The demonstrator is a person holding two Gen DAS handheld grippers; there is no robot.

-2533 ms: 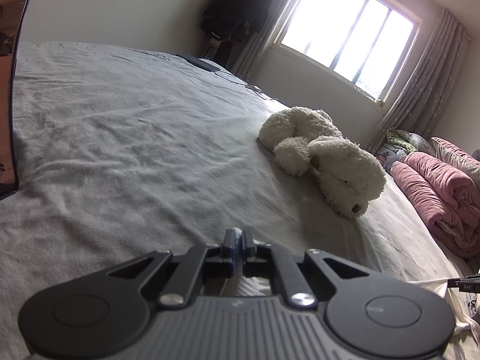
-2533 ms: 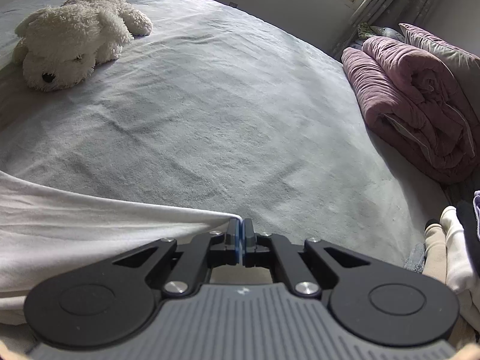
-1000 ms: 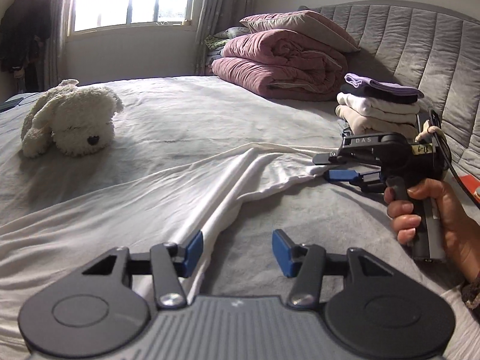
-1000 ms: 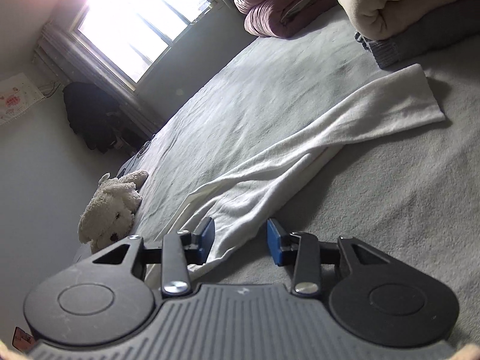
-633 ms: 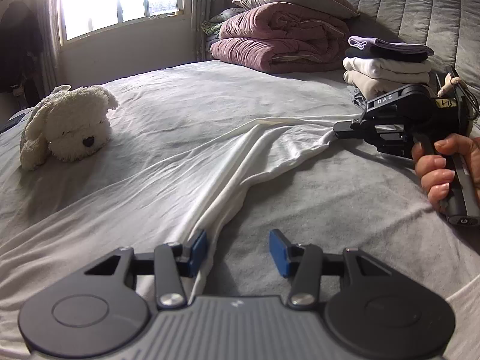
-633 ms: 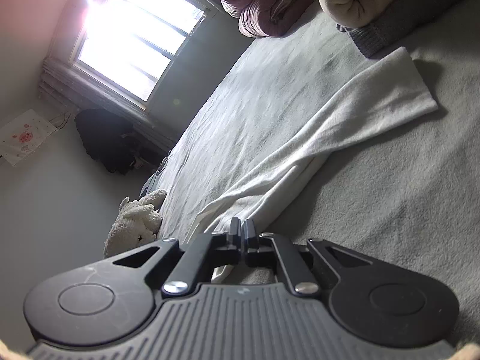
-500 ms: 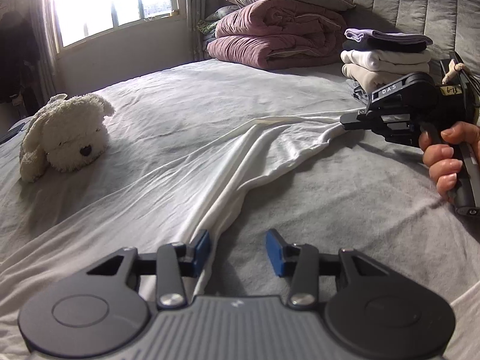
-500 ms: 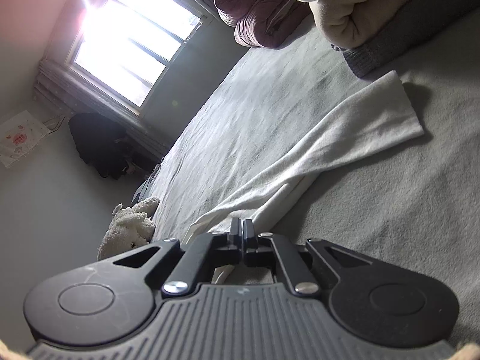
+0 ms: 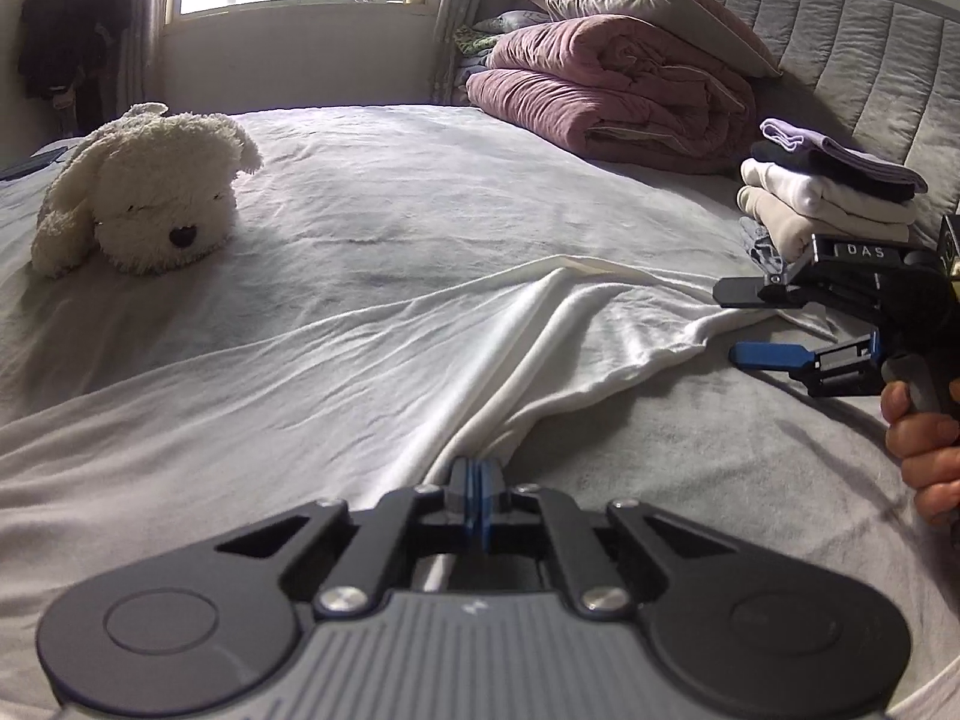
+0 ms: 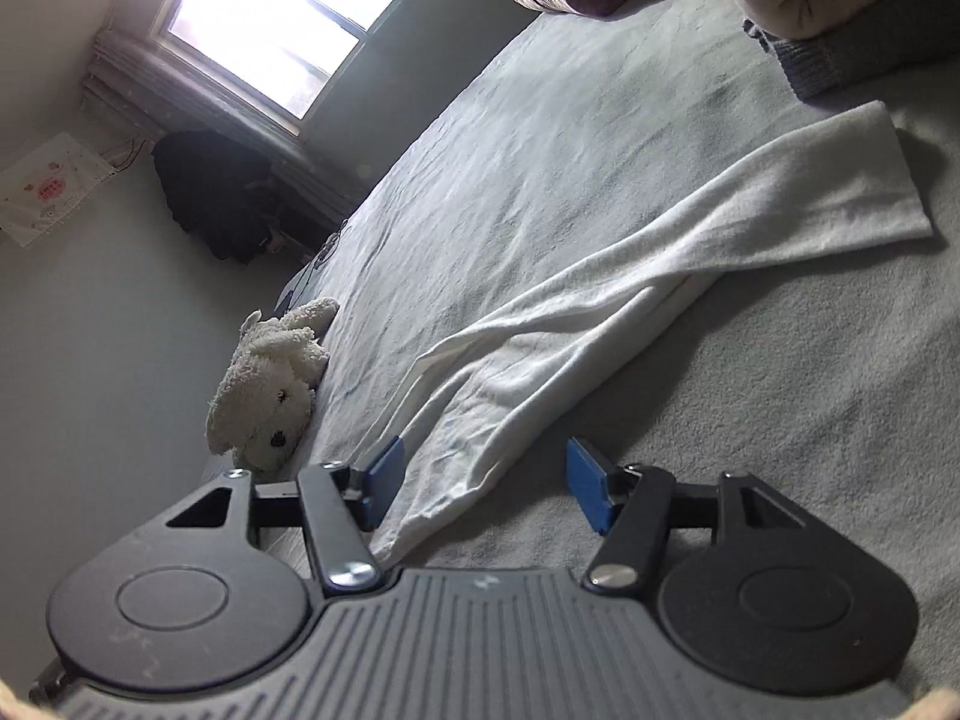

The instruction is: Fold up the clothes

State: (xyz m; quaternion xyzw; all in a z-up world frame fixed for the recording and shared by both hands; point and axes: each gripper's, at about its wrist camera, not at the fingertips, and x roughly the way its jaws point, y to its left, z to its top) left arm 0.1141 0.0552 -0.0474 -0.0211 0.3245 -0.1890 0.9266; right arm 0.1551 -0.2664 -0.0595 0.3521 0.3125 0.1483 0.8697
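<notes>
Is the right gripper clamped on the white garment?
No, the right gripper stands open, its jaws apart on either side of the white garment.

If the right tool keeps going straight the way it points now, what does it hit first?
Most likely the white garment: the right tool, jaws just opened, points along the sleeve lying between its pads. Further on lies bare grey bed cover; depth is hard to judge in this view.

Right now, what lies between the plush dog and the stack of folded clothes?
Left wrist view: bare grey bedsheet between dog and stack.
</notes>
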